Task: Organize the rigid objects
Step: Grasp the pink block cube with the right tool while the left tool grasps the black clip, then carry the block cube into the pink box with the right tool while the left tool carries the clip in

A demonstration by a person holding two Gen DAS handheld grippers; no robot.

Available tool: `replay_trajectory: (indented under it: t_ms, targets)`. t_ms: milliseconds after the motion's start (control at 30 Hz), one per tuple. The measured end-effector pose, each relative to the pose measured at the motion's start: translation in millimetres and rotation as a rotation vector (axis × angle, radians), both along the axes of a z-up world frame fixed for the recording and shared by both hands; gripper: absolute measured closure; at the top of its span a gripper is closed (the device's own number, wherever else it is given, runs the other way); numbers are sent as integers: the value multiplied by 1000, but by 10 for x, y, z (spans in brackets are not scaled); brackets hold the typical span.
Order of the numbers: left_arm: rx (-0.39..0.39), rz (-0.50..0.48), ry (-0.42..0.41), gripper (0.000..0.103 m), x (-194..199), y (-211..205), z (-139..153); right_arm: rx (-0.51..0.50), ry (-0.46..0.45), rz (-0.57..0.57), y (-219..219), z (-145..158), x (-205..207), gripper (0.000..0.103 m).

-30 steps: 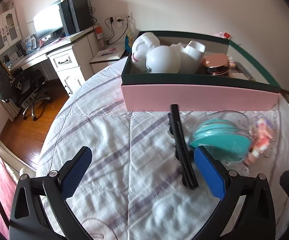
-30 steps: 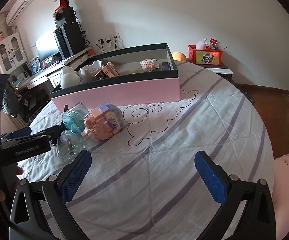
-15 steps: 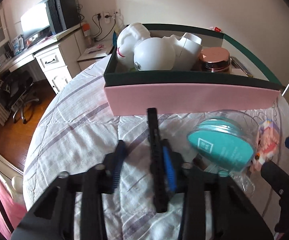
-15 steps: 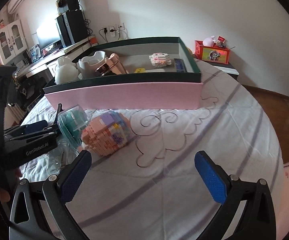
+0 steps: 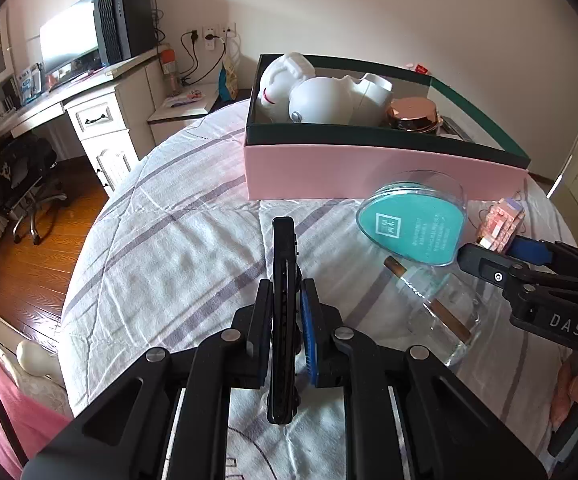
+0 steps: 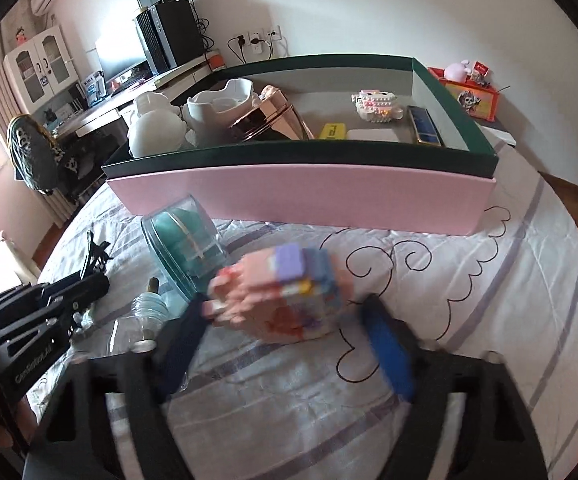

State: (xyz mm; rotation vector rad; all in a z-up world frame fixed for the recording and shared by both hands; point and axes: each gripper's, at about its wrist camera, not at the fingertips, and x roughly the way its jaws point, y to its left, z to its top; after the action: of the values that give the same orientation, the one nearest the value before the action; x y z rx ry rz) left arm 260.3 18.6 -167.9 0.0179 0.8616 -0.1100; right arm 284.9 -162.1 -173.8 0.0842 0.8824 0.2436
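My left gripper is shut on a long black hair clip that lies on the bed quilt. My right gripper is half closed around a pink building-block toy; its blurred fingers stand on either side of the toy, contact unclear. The toy also shows in the left wrist view. A pink and green box with white figurines, a rose-gold jar and small items stands behind; it also shows in the right wrist view.
A clear tub with a teal lid and a clear glass bottle lie on the quilt between the grippers. A desk with a monitor and an office chair stand left of the bed.
My left gripper closed on the black hair clip. My right gripper moved forward to the block toy and its fingers closed in around it.
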Motion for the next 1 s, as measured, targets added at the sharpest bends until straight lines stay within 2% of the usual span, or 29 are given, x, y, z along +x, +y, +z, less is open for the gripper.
replay_trajectory:
  t_ms: [133, 300, 533, 733, 1000]
  targets:
    - [-16, -8, -19, 90, -111, -9, 82, 2, -10, -4, 17, 10, -45, 35]
    - [-36, -27, -65, 90, -271, -67, 279, 5, -81, -49, -22, 157, -292, 35]
    - [-44, -45, -179, 92, -576, -190, 717, 11, -275, -70, 81, 663, -890, 35]
    - [-52, -55, -278, 93, -925, -291, 1057, 12, -357, -60, 123, 995, -1178, 35]
    - [-29, -63, -352, 93, -1174, -429, 1296, 20, -424, -59, 129, 1225, -1463, 35]
